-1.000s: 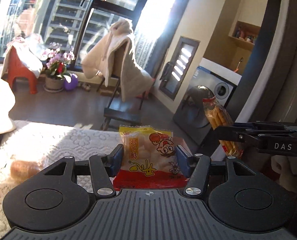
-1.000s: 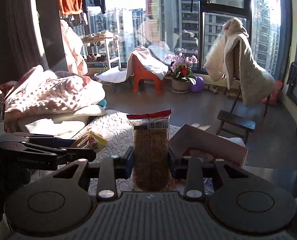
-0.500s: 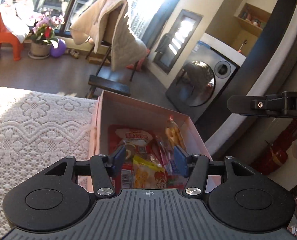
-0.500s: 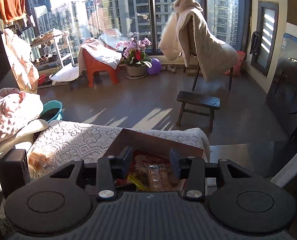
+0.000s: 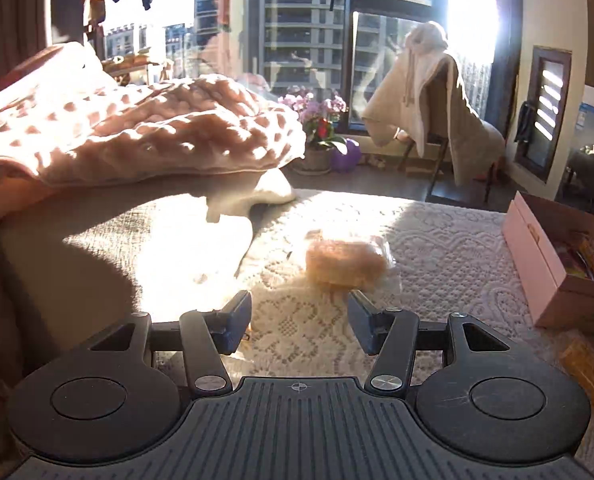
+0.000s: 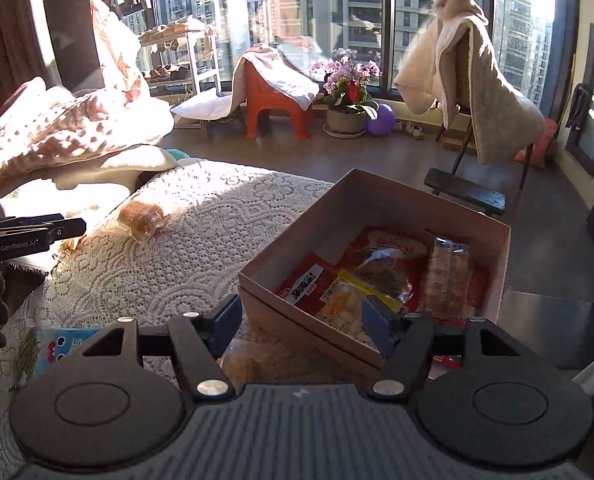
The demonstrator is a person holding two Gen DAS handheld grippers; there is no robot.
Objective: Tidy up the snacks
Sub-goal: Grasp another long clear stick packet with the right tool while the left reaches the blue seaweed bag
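My left gripper [image 5: 299, 308] is open and empty, low over the white lace cloth [image 5: 437, 240]. A clear-wrapped bread pack [image 5: 345, 266] lies just beyond its fingertips. The pink cardboard box [image 5: 537, 256] stands at the right edge. In the right wrist view, my right gripper [image 6: 301, 316] hangs over the near corner of the box [image 6: 321, 212], its jaws opening with nothing gripped between them. Inside the box lie several snack packs, among them a yellow pack [image 6: 345, 300] and a brown cracker pack [image 6: 447, 276]. The left gripper [image 6: 37, 232] shows at the left, near the bread pack [image 6: 141, 218].
A blue snack pack [image 6: 57, 348] lies on the cloth at the lower left, and another clear-wrapped pack [image 6: 253, 360] under my right gripper. Pink bedding [image 5: 137, 132] is piled at the left. Beyond stand a draped chair [image 6: 469, 80], flowers [image 6: 349, 92] and an orange stool [image 6: 273, 104].
The yellow pack has left my left gripper and lies in the box; that gripper swung left to the bread pack. The cracker pack dropped from my right gripper into the box; its jaws widened.
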